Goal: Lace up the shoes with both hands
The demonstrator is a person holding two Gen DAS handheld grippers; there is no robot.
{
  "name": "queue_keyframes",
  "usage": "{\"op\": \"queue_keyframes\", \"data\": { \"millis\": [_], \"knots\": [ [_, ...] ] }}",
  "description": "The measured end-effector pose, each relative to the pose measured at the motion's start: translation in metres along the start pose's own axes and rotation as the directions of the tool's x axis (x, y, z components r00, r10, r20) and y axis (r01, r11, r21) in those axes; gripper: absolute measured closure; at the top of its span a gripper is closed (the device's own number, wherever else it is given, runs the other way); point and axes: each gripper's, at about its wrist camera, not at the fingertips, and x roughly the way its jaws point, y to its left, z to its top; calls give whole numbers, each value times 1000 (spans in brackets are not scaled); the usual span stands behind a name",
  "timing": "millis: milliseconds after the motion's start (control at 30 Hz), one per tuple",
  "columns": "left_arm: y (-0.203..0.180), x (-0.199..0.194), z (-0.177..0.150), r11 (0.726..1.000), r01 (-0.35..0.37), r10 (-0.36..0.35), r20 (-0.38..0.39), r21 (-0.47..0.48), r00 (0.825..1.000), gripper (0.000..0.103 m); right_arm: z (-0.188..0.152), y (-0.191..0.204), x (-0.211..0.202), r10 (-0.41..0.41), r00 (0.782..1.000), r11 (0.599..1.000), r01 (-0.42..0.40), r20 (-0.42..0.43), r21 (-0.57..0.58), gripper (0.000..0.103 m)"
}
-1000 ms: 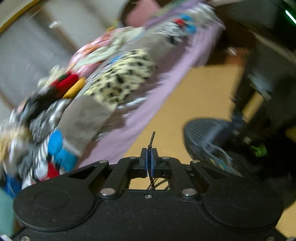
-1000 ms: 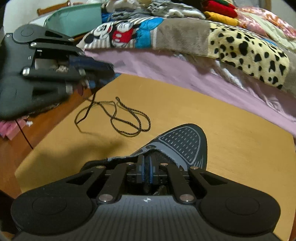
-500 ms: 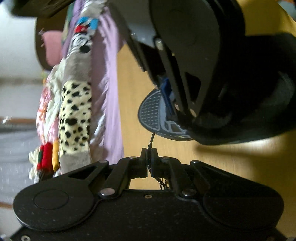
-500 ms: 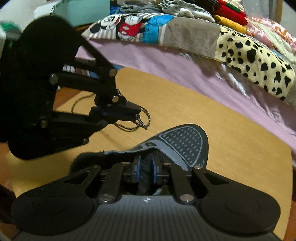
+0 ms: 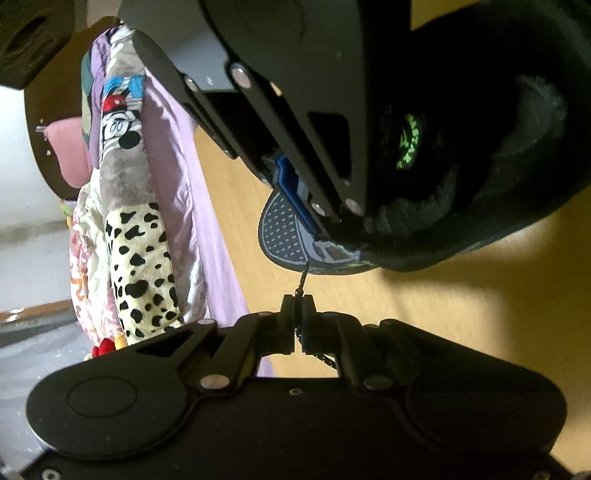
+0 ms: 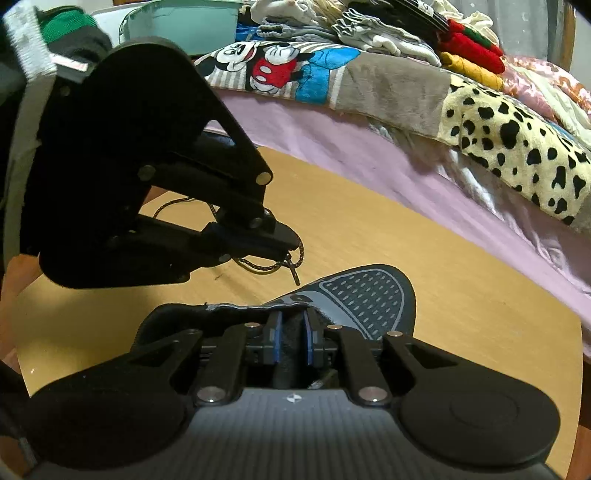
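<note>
A dark grey shoe [image 6: 365,295] with a dotted toe lies on a tan wooden table; it also shows in the left wrist view [image 5: 291,236]. My left gripper [image 5: 298,306] is shut on the tip of a black speckled lace [image 5: 303,278], whose stiff end points at the shoe's side. In the right wrist view this gripper [image 6: 288,245] hovers just left of the shoe with the lace [image 6: 291,267] hanging from it. My right gripper [image 6: 291,338] sits in the shoe's opening, its blue pads a small gap apart around the dark tongue.
A bed edge with a lilac sheet [image 6: 369,155] and a patchwork blanket [image 6: 498,122] runs along the far side of the table [image 6: 461,295]. Piled clothes [image 6: 388,26] and a teal tub [image 6: 181,22] lie behind. The rest of the lace [image 6: 173,203] lies on the table at left.
My left gripper swung in from the left and came down close to the shoe's side, carrying the lace tip. My right gripper's pads parted a little inside the shoe.
</note>
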Motion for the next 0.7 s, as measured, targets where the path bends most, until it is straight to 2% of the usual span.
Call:
{"op": "queue_keyframes", "data": {
  "millis": [133,700],
  "knots": [
    [-4,2,3,998,8,-9,12,65,1000,102,-2,4,3,-15,1000,999,14,-11,-52,90],
    [-3,1,5,991,2,-6,31,133,999,102,-2,0,3,2,1000,1000,-2,5,-6,90]
  ]
}}
